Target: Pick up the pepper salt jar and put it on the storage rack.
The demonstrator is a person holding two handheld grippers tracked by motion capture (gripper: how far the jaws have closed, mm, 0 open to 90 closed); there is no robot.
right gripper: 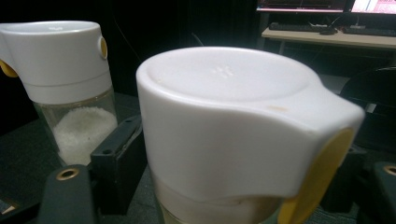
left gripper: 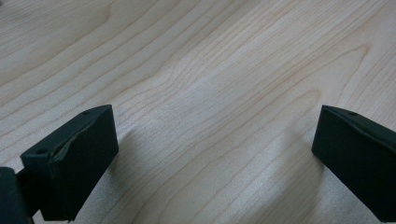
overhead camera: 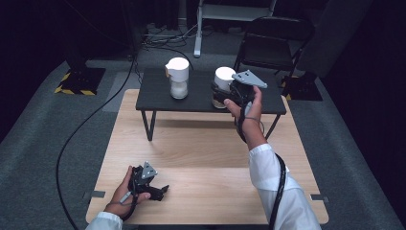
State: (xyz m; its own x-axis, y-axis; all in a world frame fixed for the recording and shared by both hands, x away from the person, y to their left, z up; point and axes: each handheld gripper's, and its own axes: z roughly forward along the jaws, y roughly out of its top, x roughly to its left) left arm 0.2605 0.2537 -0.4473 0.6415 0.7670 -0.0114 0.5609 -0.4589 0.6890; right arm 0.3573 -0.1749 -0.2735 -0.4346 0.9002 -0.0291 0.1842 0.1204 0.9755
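- High view: my right gripper reaches out to the clear glass dispenser jar with the white cap at the right of the small black raised tabletop. A second glass jar with a white cap and white grains inside stands well apart to its left. My left gripper lies on the pale wooden tabletop, in my left hand.
- Left gripper view: my left fingers stand wide apart, nothing but wood grain between them.
- Right gripper view: here the near jar sits between my right fingers. The left one stands just beside its glass with a sliver of gap; the right one is mostly hidden, so I read the fingers as loosened rather than gripping. The yellow button on the cap shows here, and the grains of the far jar.
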